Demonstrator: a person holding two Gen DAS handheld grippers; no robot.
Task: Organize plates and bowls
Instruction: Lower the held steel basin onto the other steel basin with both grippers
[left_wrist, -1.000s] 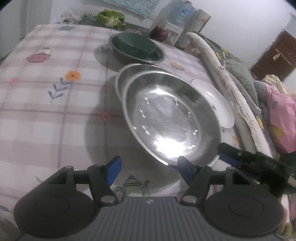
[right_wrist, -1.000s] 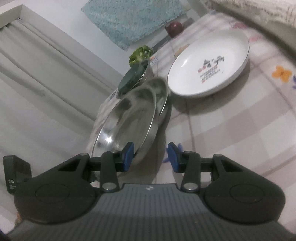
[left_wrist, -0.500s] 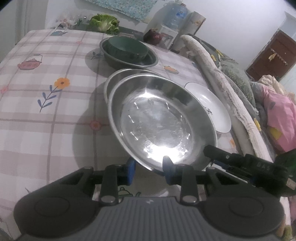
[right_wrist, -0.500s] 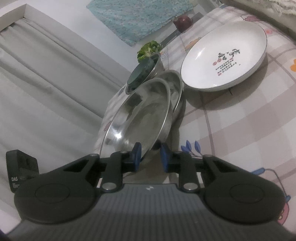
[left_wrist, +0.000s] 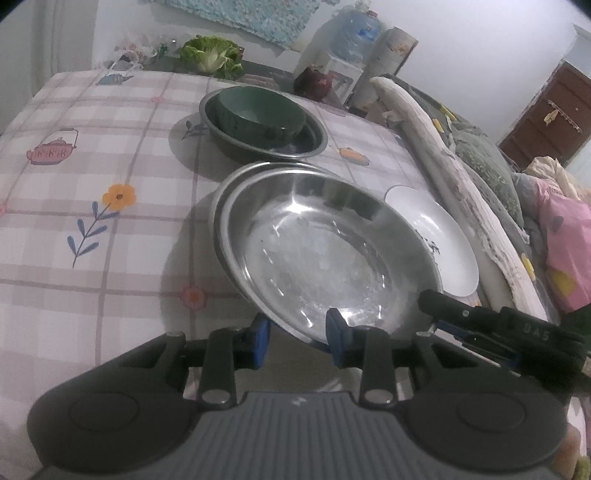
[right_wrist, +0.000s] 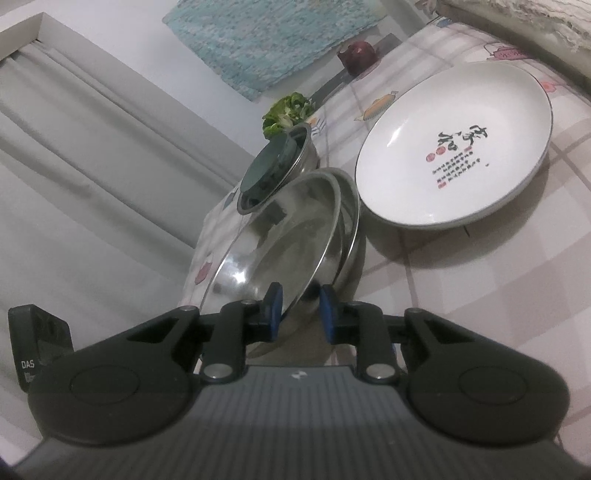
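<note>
A shiny steel plate (left_wrist: 325, 251) hangs tilted over a second steel plate (left_wrist: 236, 177) lying on the checked tablecloth. My left gripper (left_wrist: 297, 328) is shut on its near rim. At the plate's right side, the right gripper (right_wrist: 298, 306) is shut on the rim of the same steel plate (right_wrist: 280, 236). A white plate (right_wrist: 454, 144) with printed writing lies flat just to the right. Farther back, a dark green bowl (left_wrist: 258, 114) sits inside a steel bowl (left_wrist: 314, 144).
A cabbage (left_wrist: 210, 55), a dark red vegetable (left_wrist: 314, 83) and a water bottle (left_wrist: 354, 33) stand past the table's far edge. Rolled bedding (left_wrist: 443, 147) runs along the right edge. A grey curtain (right_wrist: 92, 166) hangs on the left.
Both grippers stood open around the steel plate's rim a second ago and have closed onto it. Both have since shifted slightly along the table with the plate.
</note>
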